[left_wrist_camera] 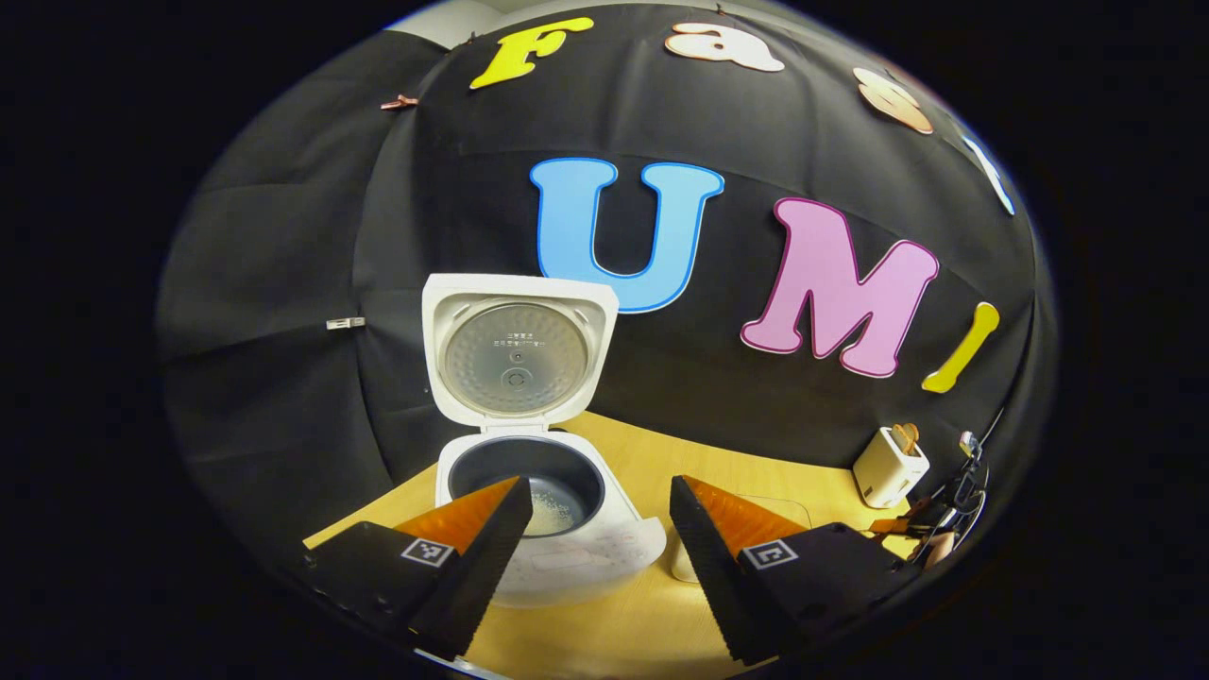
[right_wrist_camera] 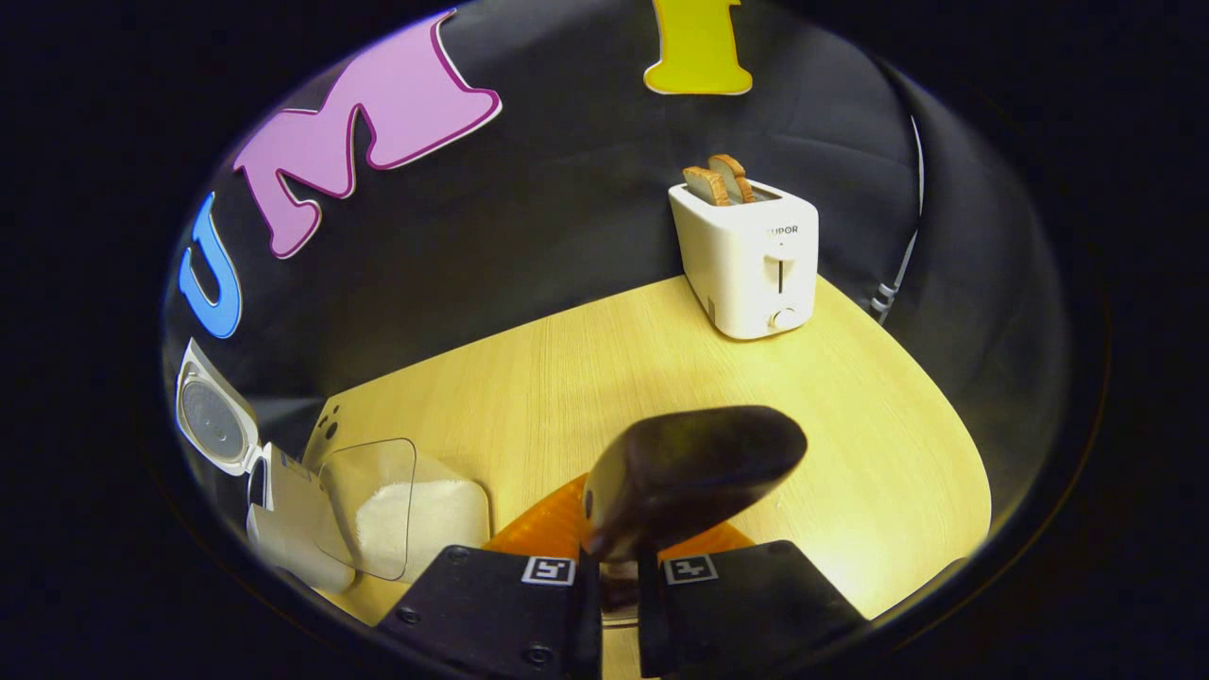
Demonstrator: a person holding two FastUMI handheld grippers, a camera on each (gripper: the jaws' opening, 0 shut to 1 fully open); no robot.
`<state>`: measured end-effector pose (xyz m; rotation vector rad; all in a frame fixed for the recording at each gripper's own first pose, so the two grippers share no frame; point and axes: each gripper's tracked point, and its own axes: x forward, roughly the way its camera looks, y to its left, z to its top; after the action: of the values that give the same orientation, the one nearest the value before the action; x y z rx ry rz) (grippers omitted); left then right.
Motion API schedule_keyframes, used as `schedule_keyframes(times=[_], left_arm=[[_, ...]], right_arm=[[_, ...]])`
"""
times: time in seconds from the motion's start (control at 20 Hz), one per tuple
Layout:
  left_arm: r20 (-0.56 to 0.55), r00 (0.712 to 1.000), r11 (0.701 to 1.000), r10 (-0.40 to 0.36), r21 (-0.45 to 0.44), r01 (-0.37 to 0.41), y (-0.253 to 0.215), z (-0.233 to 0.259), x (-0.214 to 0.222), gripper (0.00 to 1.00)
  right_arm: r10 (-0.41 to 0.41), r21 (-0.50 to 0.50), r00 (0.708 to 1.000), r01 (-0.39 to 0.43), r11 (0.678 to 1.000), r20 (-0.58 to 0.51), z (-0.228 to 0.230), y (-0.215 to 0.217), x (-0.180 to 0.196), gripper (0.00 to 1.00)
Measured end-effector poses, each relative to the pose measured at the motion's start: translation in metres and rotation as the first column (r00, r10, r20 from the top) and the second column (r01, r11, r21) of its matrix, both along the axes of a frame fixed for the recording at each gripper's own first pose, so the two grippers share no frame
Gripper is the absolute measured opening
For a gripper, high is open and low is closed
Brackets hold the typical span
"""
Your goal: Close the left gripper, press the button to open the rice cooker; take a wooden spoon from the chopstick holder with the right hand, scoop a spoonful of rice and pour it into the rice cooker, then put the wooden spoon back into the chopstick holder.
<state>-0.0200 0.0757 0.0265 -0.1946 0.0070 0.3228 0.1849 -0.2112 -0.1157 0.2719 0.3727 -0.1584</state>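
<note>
Spoon in hand, rice still to scoop

Our right gripper (right_wrist_camera: 619,567) holds the wooden spoon (right_wrist_camera: 694,472) pinched tight; nearby sits the clear rice container (right_wrist_camera: 416,515). We should dip low and lift level. Our left gripper (left_wrist_camera: 595,538) stands wide before the rice cooker (left_wrist_camera: 548,510), its lid (left_wrist_camera: 518,349) up, some grains inside.

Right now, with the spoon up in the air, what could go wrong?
1. The right gripper pinches the wooden spoon low on its handle, so the spoon could twist or slip.
2. The rice box sits tight against the rice cooker, so a scoop might bump the cooker or spill grains on the table.
3. The left gripper hangs open just before the pot and could block the pour.
</note>
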Motion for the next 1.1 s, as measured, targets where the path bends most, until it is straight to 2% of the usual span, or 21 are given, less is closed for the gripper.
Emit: schedule_keyframes(times=[0.1, 0.15, 0.2, 0.3, 0.35, 0.4, 0.55, 0.75, 0.9, 1.1], left_arm=[[-0.001, 1.0, 1.0, -0.002, 0.002, 0.002, 0.0, 0.0, 0.003, 0.95], [0.0, 1.0, 1.0, -0.005, 0.005, 0.005, -0.001, 0.001, 0.005, 0.95], [0.002, 1.0, 1.0, -0.007, 0.009, 0.007, -0.001, 0.003, 0.007, 0.95], [0.02, 1.0, 1.0, -0.009, 0.017, 0.009, 0.001, 0.013, 0.01, 0.95], [0.031, 0.999, 1.0, -0.009, 0.022, 0.009, 0.002, 0.018, 0.012, 0.95], [0.042, 0.999, 1.0, -0.006, 0.027, 0.005, 0.006, 0.025, 0.014, 0.95], [0.073, 0.997, 0.998, 0.025, 0.052, -0.028, 0.026, 0.048, 0.014, 0.95], [0.124, 0.989, 0.989, 0.079, 0.111, -0.093, 0.069, 0.089, 0.011, 0.95], [0.14, 0.984, 0.977, 0.11, 0.168, -0.133, 0.104, 0.128, 0.01, 0.95], [0.165, 0.977, 0.963, 0.135, 0.212, -0.169, 0.142, 0.18, 0.021, 0.95]], right_arm=[[-0.003, 0.039, 1.0, 0.003, 0.999, -0.001, 0.001, 0.002, -0.006, 0.23], [0.001, 0.058, 1.0, -0.001, 0.998, -0.001, 0.001, 0.006, -0.006, 0.28], [0.007, 0.063, 1.0, -0.007, 0.998, 0.003, 0.005, 0.009, -0.008, 0.44], [0.026, 0.061, 1.0, -0.027, 0.998, 0.016, 0.013, 0.019, -0.012, 0.63], [0.01, 0.035, 1.0, -0.011, 0.999, 0.015, 0.013, 0.02, -0.017, 0.73], [-0.001, -0.005, 1.0, 0.002, 1.0, 0.023, 0.019, 0.017, -0.021, 1.0], [-0.018, -0.06, 0.997, 0.022, 0.998, 0.073, 0.04, 0.015, -0.03, 0.98], [-0.078, -0.03, 0.992, 0.082, 0.996, 0.099, 0.047, 0.0, -0.049, 0.99], [-0.135, 0.028, 0.986, 0.132, 0.991, 0.097, 0.034, -0.013, -0.07, 0.99], [-0.229, 0.045, 0.971, 0.227, 0.973, 0.061, 0.01, -0.035, -0.115, 0.98]])
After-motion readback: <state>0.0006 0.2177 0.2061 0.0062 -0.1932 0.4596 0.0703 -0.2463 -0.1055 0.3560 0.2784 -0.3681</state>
